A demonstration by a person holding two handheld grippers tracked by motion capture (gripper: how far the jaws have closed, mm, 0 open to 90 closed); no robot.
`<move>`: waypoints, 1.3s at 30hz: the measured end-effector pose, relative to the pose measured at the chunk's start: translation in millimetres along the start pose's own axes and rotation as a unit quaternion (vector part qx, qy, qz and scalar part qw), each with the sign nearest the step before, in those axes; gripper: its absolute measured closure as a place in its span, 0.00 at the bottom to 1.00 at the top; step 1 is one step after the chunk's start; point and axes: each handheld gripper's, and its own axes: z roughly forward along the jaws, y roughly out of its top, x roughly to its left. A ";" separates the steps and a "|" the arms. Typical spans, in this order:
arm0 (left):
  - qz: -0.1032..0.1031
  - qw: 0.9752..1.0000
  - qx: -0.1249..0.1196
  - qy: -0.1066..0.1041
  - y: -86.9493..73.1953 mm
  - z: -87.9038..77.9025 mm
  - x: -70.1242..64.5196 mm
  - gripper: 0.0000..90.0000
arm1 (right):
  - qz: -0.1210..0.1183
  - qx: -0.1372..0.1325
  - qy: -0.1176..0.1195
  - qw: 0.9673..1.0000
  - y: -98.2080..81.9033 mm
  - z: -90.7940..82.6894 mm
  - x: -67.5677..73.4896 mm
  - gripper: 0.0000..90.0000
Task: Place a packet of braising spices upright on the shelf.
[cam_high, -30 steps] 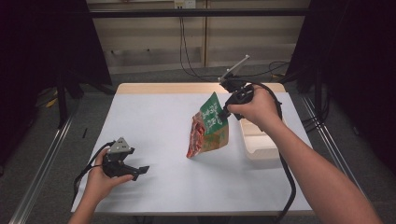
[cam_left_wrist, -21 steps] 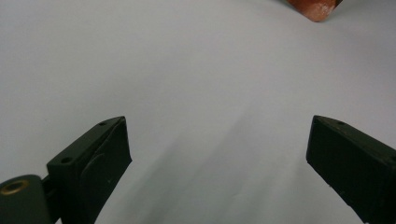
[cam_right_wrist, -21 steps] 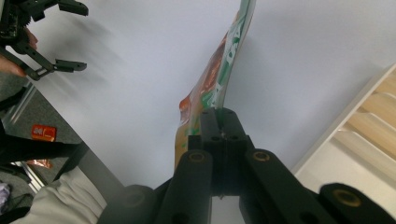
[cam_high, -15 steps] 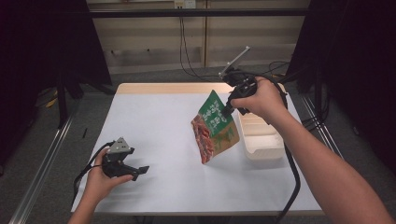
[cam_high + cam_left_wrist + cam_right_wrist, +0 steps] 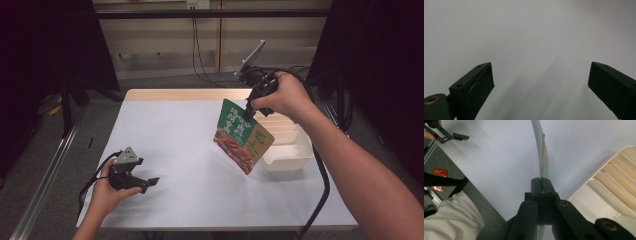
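pouch lifted, not yet in the tray

your right gripper (image 5: 248, 114) is clamped on the top edge of the snack pouch (image 5: 243, 136), which hangs clear of the table (image 5: 175, 130) just beside the white tray (image 5: 290, 150); lowering it in and letting go looks like what's left. your left gripper (image 5: 147, 182) rests low at the near left, jaws apart with nothing between them. the tabletop is plain white, with dark curtains at both sides and cables on the floor behind.

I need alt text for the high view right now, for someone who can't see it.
The right tool holds a green and red food pouch by its top edge, hanging above the white table beside a white tray. The left tool, jaws open, rests low over the table's near left.
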 end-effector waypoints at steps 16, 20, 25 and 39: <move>-0.007 1.000 -0.004 -0.005 -0.6 -1.1 1.1 0.06 | -0.003 -0.004 -0.004 1.000 -1.0 -25.9 -13.1 1.00; -0.011 1.000 -0.007 -0.007 -0.9 -1.0 1.2 0.06 | -0.004 -0.004 -0.003 1.000 -0.5 -30.5 -16.3 1.00; -0.014 1.000 -0.012 -0.015 -1.1 -0.8 1.6 0.06 | -0.005 -0.008 -0.004 1.000 0.1 -36.1 -19.3 1.00; -0.011 1.000 -0.005 -0.009 -2.0 -1.6 2.4 0.06 | -0.008 -0.013 -0.003 1.000 4.0 -45.2 -30.3 1.00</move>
